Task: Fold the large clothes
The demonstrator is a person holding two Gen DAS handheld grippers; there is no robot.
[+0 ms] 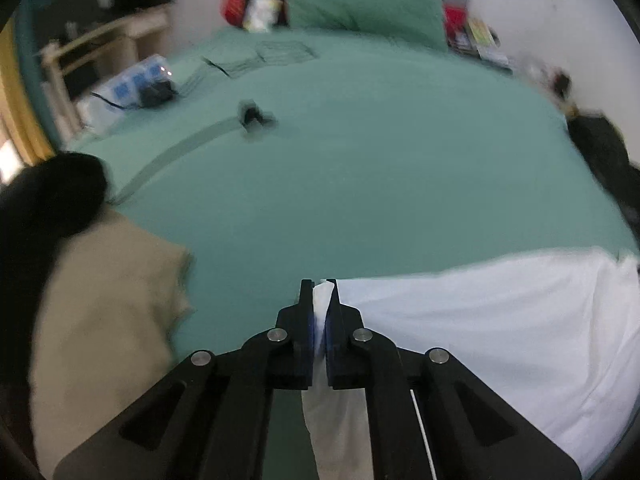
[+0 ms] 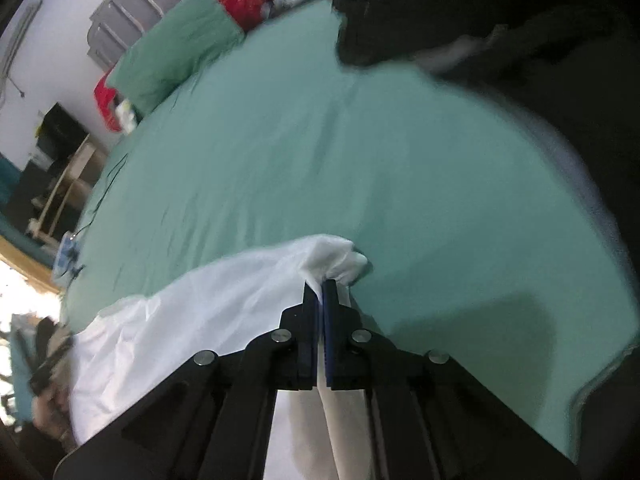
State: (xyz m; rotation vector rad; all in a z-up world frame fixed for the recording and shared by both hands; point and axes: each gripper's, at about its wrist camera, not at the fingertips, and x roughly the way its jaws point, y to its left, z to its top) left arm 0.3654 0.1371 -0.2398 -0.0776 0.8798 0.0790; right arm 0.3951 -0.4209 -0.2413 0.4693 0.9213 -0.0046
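Pinching one edge of the white cloth (image 1: 480, 320) at two spots, the left gripper (image 1: 320, 292) and right gripper (image 2: 320, 292) are clamped shut on it, likely so it can be spread taut over the green bed (image 1: 360, 160) for folding.

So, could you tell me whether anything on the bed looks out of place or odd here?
Nothing alarming. The white garment is bunched where the right gripper pinches it, and a beige cloth lies crumpled beside a black garment at the bed's left edge.
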